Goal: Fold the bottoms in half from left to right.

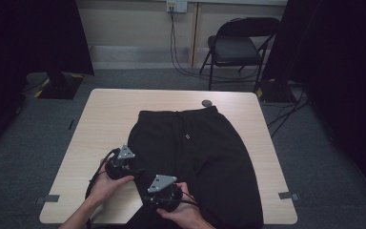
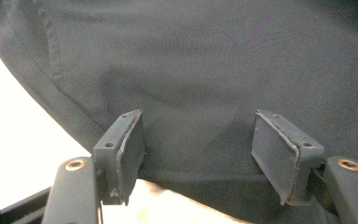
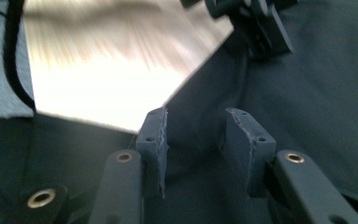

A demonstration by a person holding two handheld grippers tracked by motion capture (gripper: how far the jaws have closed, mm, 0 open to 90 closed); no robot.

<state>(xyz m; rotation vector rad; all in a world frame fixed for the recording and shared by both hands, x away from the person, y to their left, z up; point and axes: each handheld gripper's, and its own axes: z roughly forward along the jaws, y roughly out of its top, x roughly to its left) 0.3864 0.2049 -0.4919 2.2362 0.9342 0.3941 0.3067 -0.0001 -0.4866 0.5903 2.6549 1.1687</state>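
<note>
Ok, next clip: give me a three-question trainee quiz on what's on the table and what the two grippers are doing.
1. True or false: the black trousers lie spread on the table with the waistband at the far side.
2. In the left gripper view, how do the jaws of the left gripper stand? A) clamped on fabric B) apart over the fabric C) holding a cable
3. What small thing lies on the table just beyond the waistband?

Key
1. True.
2. B: the jaws stand wide apart, nothing pinched between them.
3. A small round grey object; too small to identify.
</note>
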